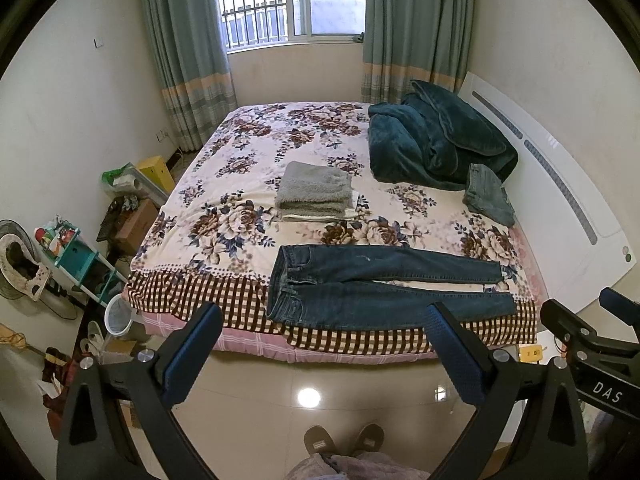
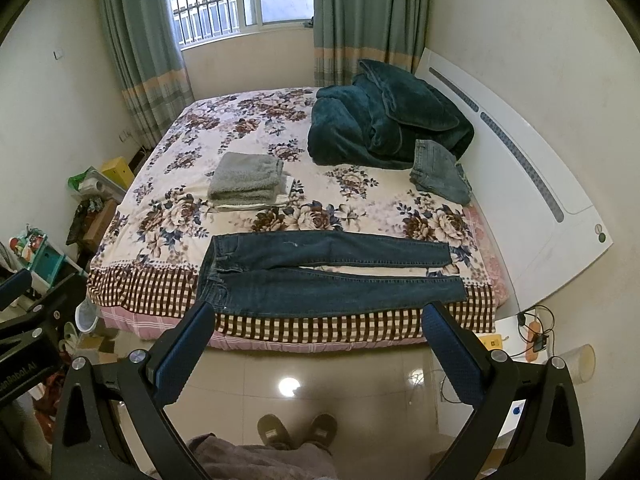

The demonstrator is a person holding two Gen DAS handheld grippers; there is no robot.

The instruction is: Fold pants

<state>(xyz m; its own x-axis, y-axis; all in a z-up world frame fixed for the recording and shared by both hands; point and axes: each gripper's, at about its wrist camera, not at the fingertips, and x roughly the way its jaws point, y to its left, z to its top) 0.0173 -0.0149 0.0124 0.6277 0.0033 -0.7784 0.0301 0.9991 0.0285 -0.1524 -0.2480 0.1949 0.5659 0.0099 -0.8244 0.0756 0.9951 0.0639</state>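
Dark blue jeans (image 1: 372,286) lie flat along the near edge of the bed (image 1: 224,208), waistband to the left, legs to the right, slightly apart. They also show in the right wrist view (image 2: 320,272). My left gripper (image 1: 324,320) is open and empty, held above the floor in front of the bed, short of the jeans. My right gripper (image 2: 318,320) is open and empty too, at about the same distance. The right gripper's body shows at the right edge of the left wrist view (image 1: 592,340).
A folded grey towel stack (image 1: 314,192) sits mid-bed. A teal blanket (image 1: 436,140) and a folded pair of lighter jeans (image 1: 490,194) lie by the white headboard (image 1: 560,200). Clutter and a shelf (image 1: 76,256) stand left of the bed. The person's slippers (image 1: 344,438) are on the tiled floor.
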